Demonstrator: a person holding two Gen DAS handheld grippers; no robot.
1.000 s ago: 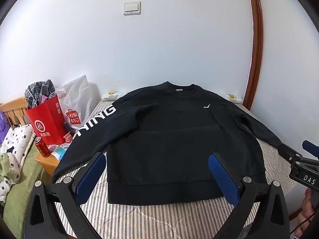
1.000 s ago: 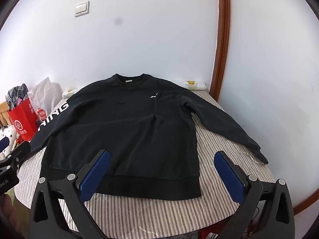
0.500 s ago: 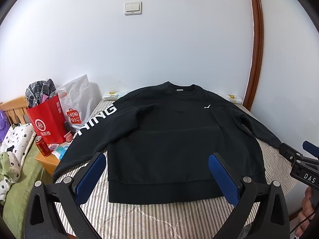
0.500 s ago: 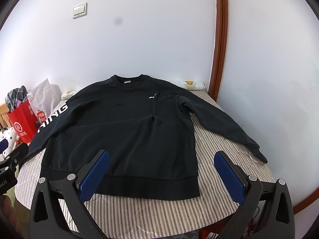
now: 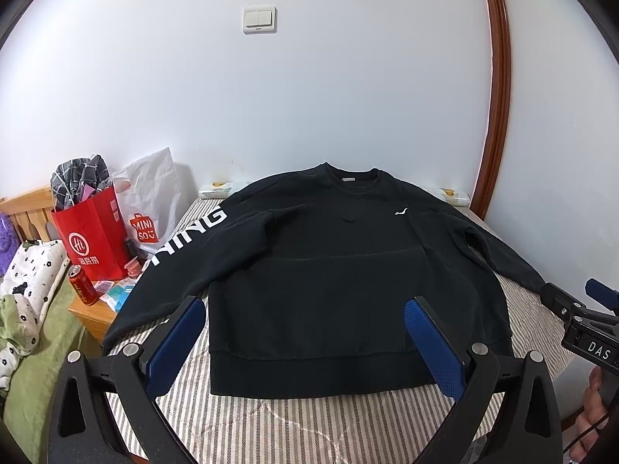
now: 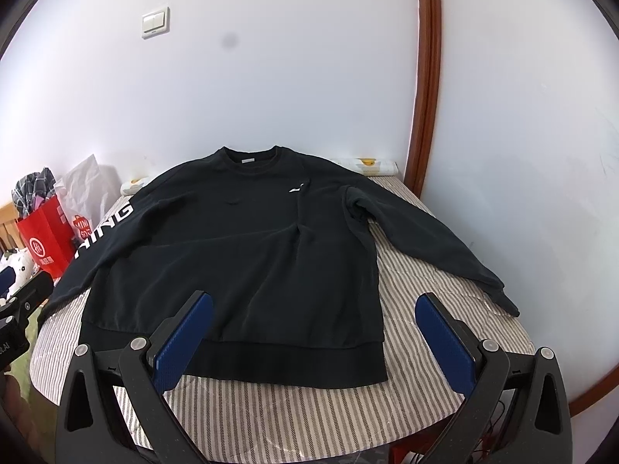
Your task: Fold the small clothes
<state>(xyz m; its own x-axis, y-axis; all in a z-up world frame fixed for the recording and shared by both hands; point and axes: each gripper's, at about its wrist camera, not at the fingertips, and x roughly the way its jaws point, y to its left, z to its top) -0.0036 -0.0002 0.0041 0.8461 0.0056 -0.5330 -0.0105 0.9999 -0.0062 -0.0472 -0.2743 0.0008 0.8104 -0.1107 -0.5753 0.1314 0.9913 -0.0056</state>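
Black sweatshirt [image 5: 340, 270] flat; left gripper [image 5: 305, 344] spread.

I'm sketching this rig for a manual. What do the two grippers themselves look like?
Both look alike. The left gripper and the right gripper each have black plastic arms with triangular cut-outs and silver rivets, ending in flat blue textured pads. In the left view the right gripper's body carries a white "DAS" label, with bare fingers of a hand beneath it.
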